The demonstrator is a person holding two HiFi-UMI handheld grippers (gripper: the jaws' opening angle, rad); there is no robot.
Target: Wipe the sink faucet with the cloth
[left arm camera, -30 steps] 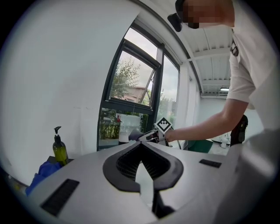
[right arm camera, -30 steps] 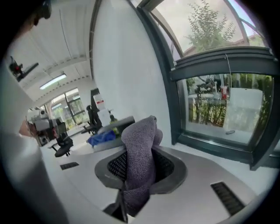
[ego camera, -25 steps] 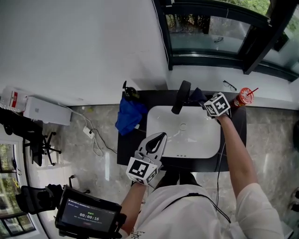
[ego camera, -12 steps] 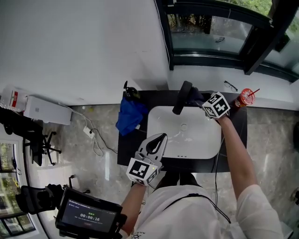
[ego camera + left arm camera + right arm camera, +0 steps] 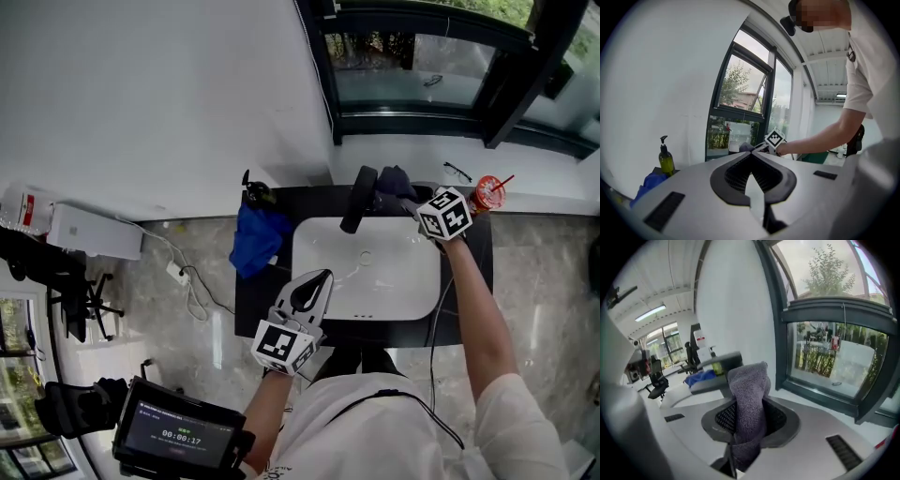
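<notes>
The black faucet stands at the back rim of the white sink. My right gripper is shut on a grey-purple cloth, held just right of the faucet's upper end. In the right gripper view the cloth hangs bunched between the jaws, and the faucet crosses behind it to the left. My left gripper hovers over the sink's front left corner, shut and empty. The left gripper view shows its tips meeting, with the cloth far ahead.
A blue rag and a green soap bottle lie on the dark counter left of the sink. A red cup and glasses sit at the back right. The window sill and wall run close behind the faucet.
My right gripper has lifted the cloth from beside the faucet's base up toward its top end. The left gripper has stayed where it was.
</notes>
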